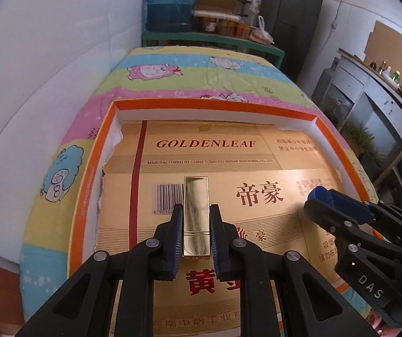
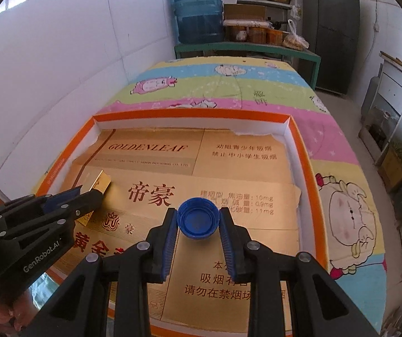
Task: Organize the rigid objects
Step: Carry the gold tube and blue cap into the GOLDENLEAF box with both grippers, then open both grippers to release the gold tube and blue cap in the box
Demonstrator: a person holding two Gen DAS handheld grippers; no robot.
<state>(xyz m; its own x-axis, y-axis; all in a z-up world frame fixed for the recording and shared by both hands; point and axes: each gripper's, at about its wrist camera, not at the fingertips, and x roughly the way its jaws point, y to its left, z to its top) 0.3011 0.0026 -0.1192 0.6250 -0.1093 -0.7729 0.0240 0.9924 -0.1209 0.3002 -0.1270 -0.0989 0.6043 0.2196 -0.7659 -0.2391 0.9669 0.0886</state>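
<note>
My left gripper [image 1: 196,210] is shut on a shiny gold rectangular case [image 1: 196,210], held lengthwise between its blue pads over the gold cardboard lining [image 1: 257,168] of an orange-rimmed tray [image 1: 215,104]. My right gripper [image 2: 198,219] is shut on a blue bottle cap [image 2: 198,219], its hollow side facing the camera, over the tray's middle. In the left wrist view the right gripper [image 1: 324,199] with the cap [image 1: 320,193] is at the right. In the right wrist view the left gripper [image 2: 88,193] with the gold case [image 2: 100,182] is at the left.
The tray [image 2: 307,168] lies on a colourful cartoon-print quilt [image 2: 229,84] on a bed against a white wall. Behind the bed stand a green shelf with a blue water jug [image 2: 198,14] and jars, and a dark fridge [image 2: 332,28]. Cabinets line the right side.
</note>
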